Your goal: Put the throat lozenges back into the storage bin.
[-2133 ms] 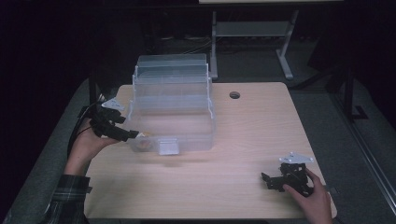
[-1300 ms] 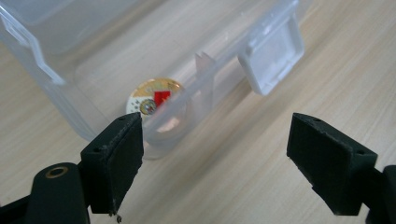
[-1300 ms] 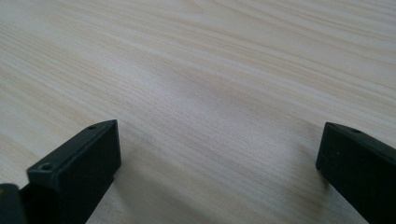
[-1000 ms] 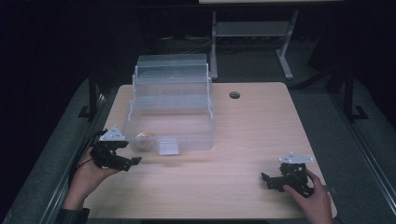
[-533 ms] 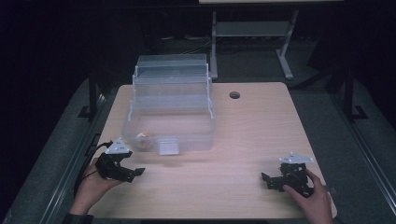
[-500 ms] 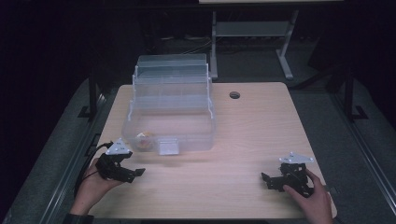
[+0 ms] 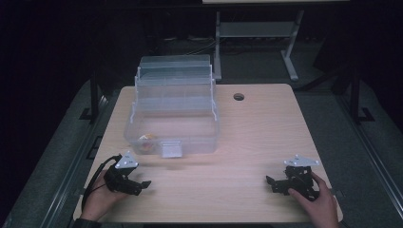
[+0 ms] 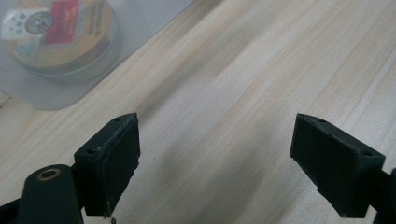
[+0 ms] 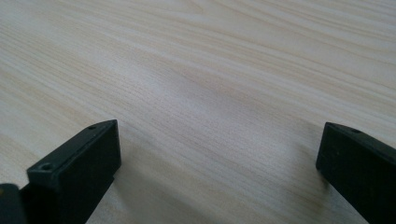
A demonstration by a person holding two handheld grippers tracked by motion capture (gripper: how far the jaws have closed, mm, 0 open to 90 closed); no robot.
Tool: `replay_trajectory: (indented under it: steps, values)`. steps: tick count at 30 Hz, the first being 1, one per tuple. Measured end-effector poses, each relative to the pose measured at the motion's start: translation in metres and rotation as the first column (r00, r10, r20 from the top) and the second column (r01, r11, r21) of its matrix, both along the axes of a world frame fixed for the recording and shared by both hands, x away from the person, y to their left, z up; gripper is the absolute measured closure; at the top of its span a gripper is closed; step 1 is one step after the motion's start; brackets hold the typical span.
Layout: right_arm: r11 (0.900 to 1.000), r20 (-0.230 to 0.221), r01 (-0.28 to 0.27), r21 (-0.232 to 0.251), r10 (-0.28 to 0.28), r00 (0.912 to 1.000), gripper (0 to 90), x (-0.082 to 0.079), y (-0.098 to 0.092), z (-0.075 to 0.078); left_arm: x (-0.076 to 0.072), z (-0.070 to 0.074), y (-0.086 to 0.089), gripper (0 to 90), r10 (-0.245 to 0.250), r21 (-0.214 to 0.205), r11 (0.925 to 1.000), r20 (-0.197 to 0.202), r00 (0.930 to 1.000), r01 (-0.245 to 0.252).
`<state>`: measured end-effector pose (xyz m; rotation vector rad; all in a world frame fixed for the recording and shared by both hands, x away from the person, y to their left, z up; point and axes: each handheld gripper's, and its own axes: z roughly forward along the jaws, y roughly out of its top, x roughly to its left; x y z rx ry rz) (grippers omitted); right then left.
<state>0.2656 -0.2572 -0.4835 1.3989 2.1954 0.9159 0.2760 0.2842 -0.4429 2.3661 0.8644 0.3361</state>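
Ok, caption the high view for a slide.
Both grippers, left gripper and right gripper, rest open beside a clear box.

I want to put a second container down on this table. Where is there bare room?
Bare wood lies right of the clear box, out to the cable hole, and along the front between the left gripper and right gripper. The left side by the box is tight.

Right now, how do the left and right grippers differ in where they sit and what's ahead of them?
The left gripper rests by the table's near-left edge, close to the clear plastic tiered storage box; the right gripper sits near the near-right corner, far from that box. The left gripper view shows a round yellow-and-red labelled tin inside the box ahead; the right gripper view shows bare light wooden table ahead. Both are hand-held, open and empty.
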Motion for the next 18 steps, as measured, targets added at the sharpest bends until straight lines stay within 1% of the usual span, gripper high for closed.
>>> replay_trajectory:
  steps: [7, 12, 14, 18]
  values:
    - [1.0000, 0.000, 0.000, 0.000, 0.000, 1.0000, 0.0, 0.000, 0.000, 0.000, -0.003, -0.012, 0.002, 14.6, 0.011, -0.016, 0.9998, -0.001, 0.9999, -0.011]
    - [1.0000, 0.000, 0.000, 0.000, 0.000, 1.0000, 0.0, 0.000, 0.000, 0.000, -0.003, -0.019, 0.003, 13.3, 0.019, -0.015, 0.9997, -0.008, 0.9998, -0.019]
    - [1.0000, 0.000, 0.000, 0.000, 0.000, 1.0000, 0.0, 0.000, 0.000, 0.000, -0.002, -0.020, 0.004, 12.9, 0.015, -0.025, 0.9996, -0.011, 0.9998, -0.016]
    - [1.0000, 0.000, 0.000, 0.000, 0.000, 1.0000, 0.0, 0.000, 0.000, 0.000, -0.003, -0.024, 0.008, 12.2, 0.016, -0.061, 0.9980, 0.015, 0.9998, -0.015]
